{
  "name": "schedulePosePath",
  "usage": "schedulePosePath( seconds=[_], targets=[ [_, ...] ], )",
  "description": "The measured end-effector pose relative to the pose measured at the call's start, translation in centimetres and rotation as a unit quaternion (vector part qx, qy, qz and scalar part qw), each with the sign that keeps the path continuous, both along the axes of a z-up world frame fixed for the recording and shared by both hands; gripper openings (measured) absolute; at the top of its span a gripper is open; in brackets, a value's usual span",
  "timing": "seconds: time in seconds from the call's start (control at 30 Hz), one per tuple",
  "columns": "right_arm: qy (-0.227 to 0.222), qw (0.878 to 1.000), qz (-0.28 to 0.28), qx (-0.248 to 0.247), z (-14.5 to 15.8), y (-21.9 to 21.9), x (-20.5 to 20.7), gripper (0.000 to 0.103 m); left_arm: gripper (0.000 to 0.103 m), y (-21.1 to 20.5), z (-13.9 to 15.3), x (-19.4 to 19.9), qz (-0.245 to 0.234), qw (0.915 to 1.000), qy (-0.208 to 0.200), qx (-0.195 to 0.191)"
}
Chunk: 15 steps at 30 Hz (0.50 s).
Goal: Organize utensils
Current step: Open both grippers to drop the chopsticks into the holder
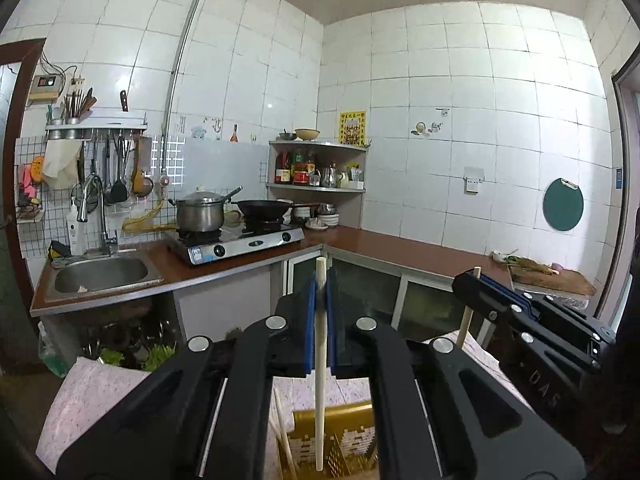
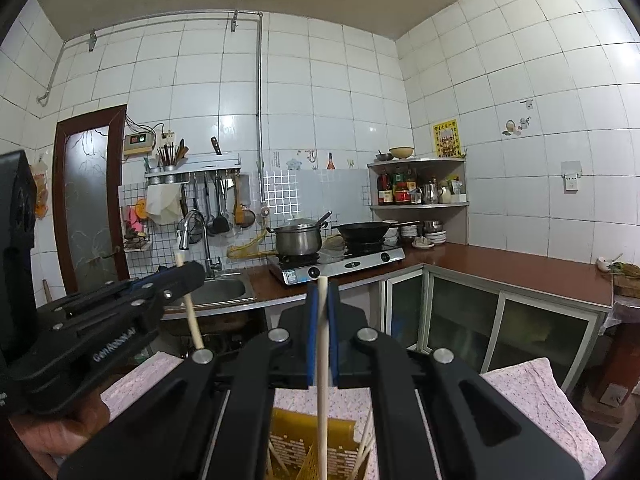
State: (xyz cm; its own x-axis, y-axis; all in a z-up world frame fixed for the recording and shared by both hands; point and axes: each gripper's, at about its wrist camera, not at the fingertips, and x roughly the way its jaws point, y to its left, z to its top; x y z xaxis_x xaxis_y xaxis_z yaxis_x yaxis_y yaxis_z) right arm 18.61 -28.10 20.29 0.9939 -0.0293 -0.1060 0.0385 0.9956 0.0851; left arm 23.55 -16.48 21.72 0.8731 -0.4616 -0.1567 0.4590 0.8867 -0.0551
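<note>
Each of my grippers is shut on one pale wooden chopstick, held upright. In the left wrist view my left gripper (image 1: 320, 280) pinches its chopstick (image 1: 319, 380) between blue pads, and the stick hangs down over a yellow perforated holder (image 1: 344, 444) that has other chopsticks (image 1: 282, 424) in it. My right gripper (image 1: 476, 280) shows to the right with its own chopstick (image 1: 466, 320). In the right wrist view my right gripper (image 2: 322, 286) grips its chopstick (image 2: 322, 400) above the same yellow holder (image 2: 296, 452); my left gripper (image 2: 182, 270) and its chopstick (image 2: 194, 324) are at the left.
The holder stands on a table with a pink patterned cloth (image 1: 92, 392). Beyond lie a brown counter (image 1: 400, 252), a steel sink (image 1: 100, 276) with a tap, a gas stove (image 1: 240, 240) carrying a pot and a wok, a corner shelf (image 1: 316, 168) of bottles, and a chopping board (image 1: 552, 278) at the right.
</note>
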Motion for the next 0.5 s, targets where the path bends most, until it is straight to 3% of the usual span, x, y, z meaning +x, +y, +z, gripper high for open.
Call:
schedulePosePath(
  seconds=[0.27,0.5],
  targets=[
    [0.013,1.0,-0.002,0.002,-2.4,-0.6,3.0,0.005,0.003,-0.8,-3.2,2.7,0.001,0.9999,0.01,0.003],
    [0.043,0.999,-0.012,0.016,-5.6,-1.6,4.7,0.005,0.004,-0.6,-6.8,5.5,0.006,0.9983,0.058,0.006]
  ],
)
